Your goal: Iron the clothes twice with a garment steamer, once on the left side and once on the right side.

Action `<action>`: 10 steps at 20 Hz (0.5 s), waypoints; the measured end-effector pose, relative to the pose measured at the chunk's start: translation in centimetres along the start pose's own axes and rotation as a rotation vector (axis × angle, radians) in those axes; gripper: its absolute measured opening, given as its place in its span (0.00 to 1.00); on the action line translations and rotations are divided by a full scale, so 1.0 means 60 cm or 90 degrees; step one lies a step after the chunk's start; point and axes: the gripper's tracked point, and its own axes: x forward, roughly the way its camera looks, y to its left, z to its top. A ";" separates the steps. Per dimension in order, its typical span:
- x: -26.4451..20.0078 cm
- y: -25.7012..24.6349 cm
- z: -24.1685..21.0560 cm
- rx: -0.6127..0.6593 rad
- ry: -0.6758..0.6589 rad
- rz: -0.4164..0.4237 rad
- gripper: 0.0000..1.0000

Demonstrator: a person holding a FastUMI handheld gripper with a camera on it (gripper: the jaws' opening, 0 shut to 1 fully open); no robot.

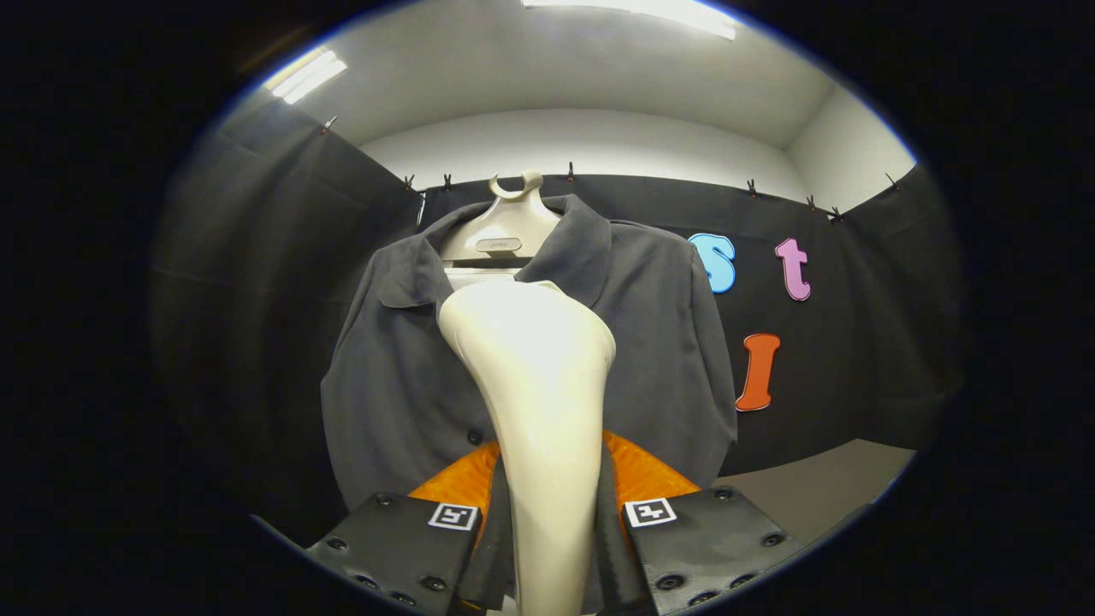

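Gripping the cream steamer [535,402] by its handle, the tongs [552,522] are clamped tight, one finger [402,539] pressing on each side of the slim lower stem, and the steamer rises straight up from between them, widening into a broad rounded head. That head sits right in front of the shirt's chest, just under the collar, covering the middle where the front opens; from this angle I cannot tell whether it actually touches the cloth or hovers a hair off it. The dark grey shirt [667,342] hangs beyond the fingers on a pale hanger [505,227], its hook poking up above the collar, and the collar is spread open to either side. Both halves of the shirt front show, one on each side of the steamer, with a dark button [473,437] visible low down beside the stem. The shirt's short sleeves droop outward at the shoulders. Behind the shirt runs the black cloth wall [855,359] of the booth, pinned along its top edge with small clips [752,186]. Above that, a white wall and ceiling with bright strip lights [306,75]. Low down past the shirt's hem, a pale worktop [821,488] shows beside the fingers.
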 end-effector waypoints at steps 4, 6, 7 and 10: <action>0.026 -0.005 -0.001 -0.007 -0.004 -0.020 0.48; 0.036 -0.005 -0.004 -0.010 -0.002 -0.024 0.48; 0.040 -0.006 -0.006 -0.011 -0.001 -0.026 0.48; 0.049 -0.009 -0.012 -0.015 0.003 -0.032 0.48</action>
